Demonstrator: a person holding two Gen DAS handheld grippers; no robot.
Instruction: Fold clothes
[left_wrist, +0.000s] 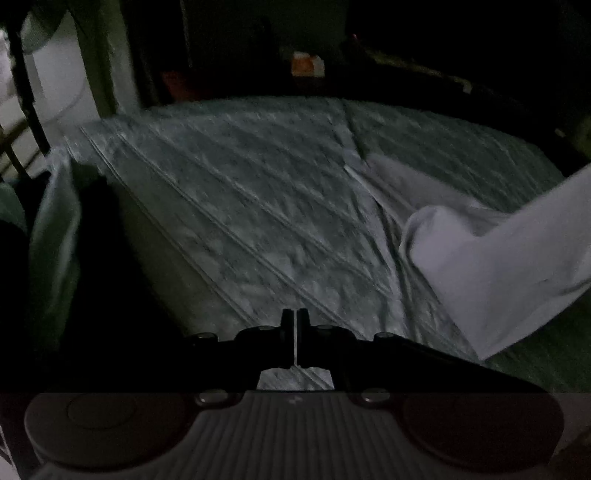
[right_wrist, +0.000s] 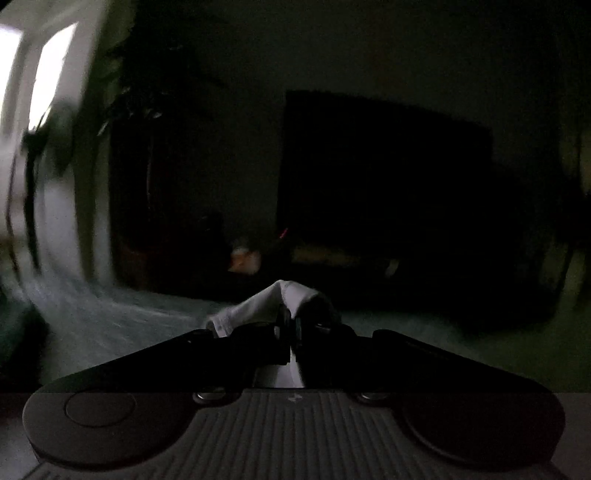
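Note:
A white garment (left_wrist: 498, 266) lies on the right of the grey quilted bed cover (left_wrist: 240, 192). One part of it rises off the bed toward the right edge of the left wrist view. My left gripper (left_wrist: 295, 317) hangs over the cover's near edge, left of the garment, its jaws shut. Only a thin pale sliver shows between them, and I cannot tell whether that is cloth. In the blurred right wrist view my right gripper (right_wrist: 291, 321) is shut on a fold of the white garment (right_wrist: 258, 306), which bunches over its fingertips and is held above the bed cover (right_wrist: 110, 314).
The room is dark. The bed's left side (left_wrist: 110, 258) drops into shadow. A bright window or doorway (right_wrist: 48, 74) is at far left. A large dark piece of furniture (right_wrist: 384, 177) stands behind the bed, with a plant (right_wrist: 155, 85) and a small orange object (left_wrist: 306, 62).

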